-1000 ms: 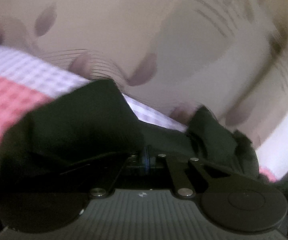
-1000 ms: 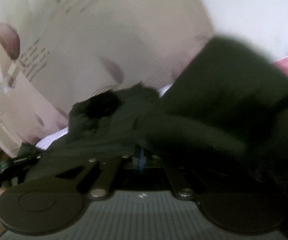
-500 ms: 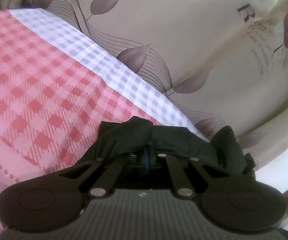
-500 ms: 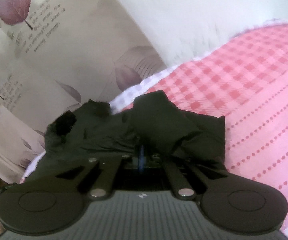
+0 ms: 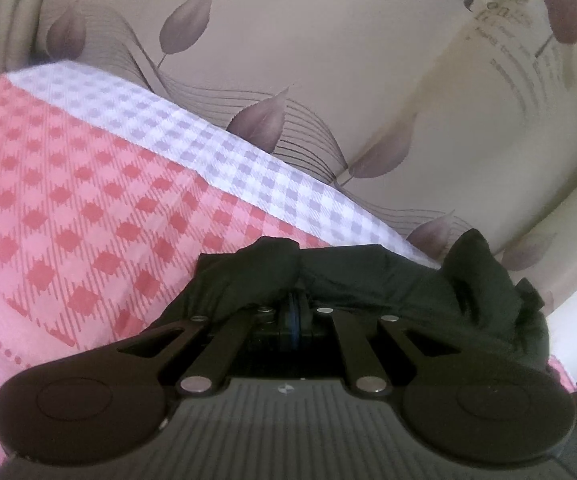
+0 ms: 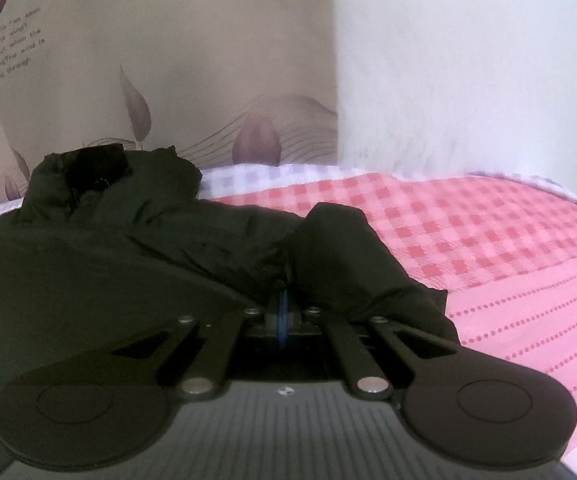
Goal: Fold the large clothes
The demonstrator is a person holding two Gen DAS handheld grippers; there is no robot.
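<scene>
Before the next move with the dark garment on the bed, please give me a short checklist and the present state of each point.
1. Left gripper shut on garment: ok.
2. Right gripper shut on garment: ok.
3. Garment lies on the bed, not hanging: ok in the right view.
4. Garment flat: not ok, bunched near the curtain.
5. Free bed beside the garment: ok.
6. Grip at matching corners: cannot tell.

the left gripper (image 5: 297, 300) sits at lower centre of its frame, jaws closed together and buried in dark cloth (image 5: 368, 276). the right gripper (image 6: 284, 300), lower centre too, is likewise pinched tight on it.
</scene>
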